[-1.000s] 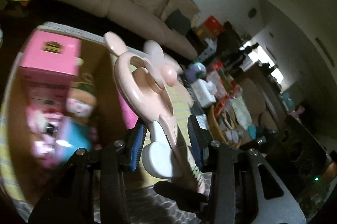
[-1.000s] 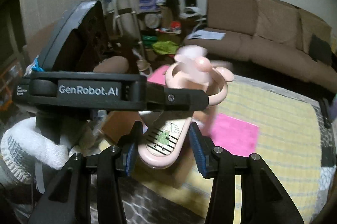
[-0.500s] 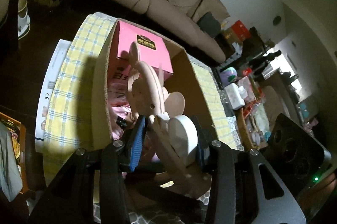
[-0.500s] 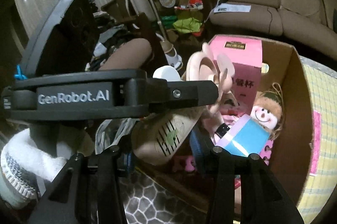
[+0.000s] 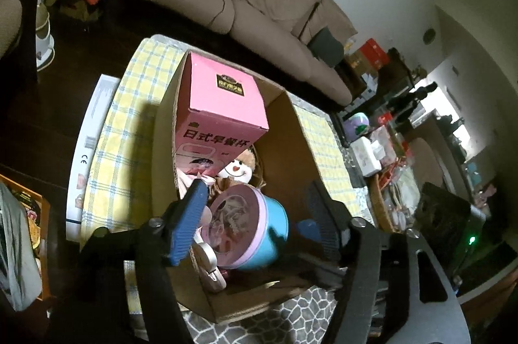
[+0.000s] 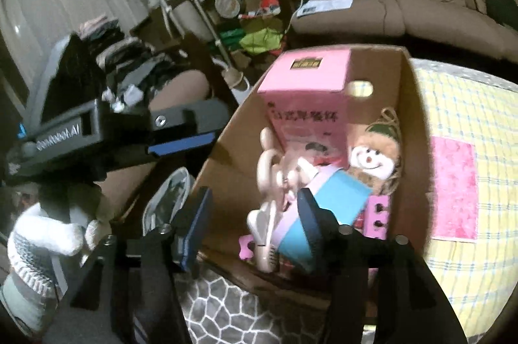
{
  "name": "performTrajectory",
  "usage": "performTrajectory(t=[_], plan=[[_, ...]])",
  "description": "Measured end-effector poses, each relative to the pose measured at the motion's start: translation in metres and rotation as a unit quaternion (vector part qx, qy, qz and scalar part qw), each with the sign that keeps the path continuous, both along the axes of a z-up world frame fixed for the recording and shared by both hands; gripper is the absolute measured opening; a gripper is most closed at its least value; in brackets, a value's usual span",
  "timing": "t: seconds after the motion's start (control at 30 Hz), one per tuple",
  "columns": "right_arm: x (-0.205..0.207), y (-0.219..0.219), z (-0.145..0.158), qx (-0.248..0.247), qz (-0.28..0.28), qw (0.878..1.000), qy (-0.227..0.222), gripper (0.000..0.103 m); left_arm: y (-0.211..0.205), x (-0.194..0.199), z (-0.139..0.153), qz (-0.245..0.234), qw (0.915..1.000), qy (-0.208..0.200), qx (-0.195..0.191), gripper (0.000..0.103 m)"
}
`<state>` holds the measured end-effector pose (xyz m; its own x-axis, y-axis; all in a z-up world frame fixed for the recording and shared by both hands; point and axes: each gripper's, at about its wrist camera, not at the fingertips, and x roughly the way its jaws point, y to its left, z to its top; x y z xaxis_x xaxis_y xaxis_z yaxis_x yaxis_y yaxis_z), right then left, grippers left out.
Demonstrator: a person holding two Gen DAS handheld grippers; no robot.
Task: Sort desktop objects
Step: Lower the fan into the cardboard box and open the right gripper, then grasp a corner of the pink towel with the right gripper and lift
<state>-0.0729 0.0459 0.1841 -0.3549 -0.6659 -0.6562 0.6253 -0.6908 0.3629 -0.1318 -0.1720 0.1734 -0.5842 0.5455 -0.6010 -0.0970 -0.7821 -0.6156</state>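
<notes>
A pink hand fan (image 6: 268,182) leans inside the cardboard box (image 6: 411,117), against a blue cup with a pink lid (image 6: 336,198). In the left wrist view only the fan's (image 5: 210,266) lower end shows, beside the cup (image 5: 246,227). My left gripper (image 5: 255,214) hangs over the box (image 5: 165,124) with its jaws opening and nothing pressed between the pads. My right gripper (image 6: 254,211) is at the box's near edge, jaws opening too, and the fan stands free beyond them. The left gripper (image 6: 207,130) also shows from the side in the right wrist view.
The box also holds a tall pink carton (image 5: 223,98) and a smiling doll (image 5: 236,169). It stands on a yellow checked cloth (image 5: 106,149) with a pink cloth (image 6: 453,192) beside it. A brown sofa (image 5: 259,7) is behind. A gloved hand (image 6: 42,240) holds the left gripper.
Both grippers carried the pink fan over the box, then spread their jaws and let it go. The fan now rests inside the box.
</notes>
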Motion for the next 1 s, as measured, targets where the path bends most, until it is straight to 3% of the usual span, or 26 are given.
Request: performTrajectory(t=[0.1,0.33,0.5,0.63,0.73,0.87,0.97,1.0], plan=[[0.001,0.019,0.012,-0.003,-0.02,1.0,0.01,0.069,0.008,0.004,0.011,-0.006,0.9999,0.009,-0.01,0.07],[-0.011,0.096,0.026,0.02,-0.094,0.995,0.034,0.079,0.059,0.01,0.036,-0.053,0.9979,0.032,-0.02,0.103],[-0.023,0.15,0.02,0.027,-0.138,0.99,0.03,0.08,0.105,0.01,0.04,-0.087,0.9956,0.035,0.002,0.103],[-0.037,0.185,-0.001,0.038,-0.165,0.985,0.02,0.08,0.139,0.011,0.036,-0.108,0.9935,0.035,-0.006,0.103],[-0.053,0.203,-0.028,0.056,-0.176,0.983,0.006,0.08,0.169,0.014,0.03,-0.133,0.99,0.041,-0.022,0.103],[-0.073,0.211,-0.065,0.092,-0.176,0.98,-0.01,0.08,0.211,0.024,0.022,-0.168,0.981,0.065,-0.071,0.103],[-0.088,0.212,-0.094,0.1,-0.158,0.982,-0.032,0.068,0.23,0.042,0.018,-0.181,0.975,0.09,-0.092,0.103],[-0.094,0.212,-0.104,0.099,-0.146,0.983,-0.045,0.053,0.235,0.051,0.016,-0.192,0.9716,0.101,-0.094,0.103]])
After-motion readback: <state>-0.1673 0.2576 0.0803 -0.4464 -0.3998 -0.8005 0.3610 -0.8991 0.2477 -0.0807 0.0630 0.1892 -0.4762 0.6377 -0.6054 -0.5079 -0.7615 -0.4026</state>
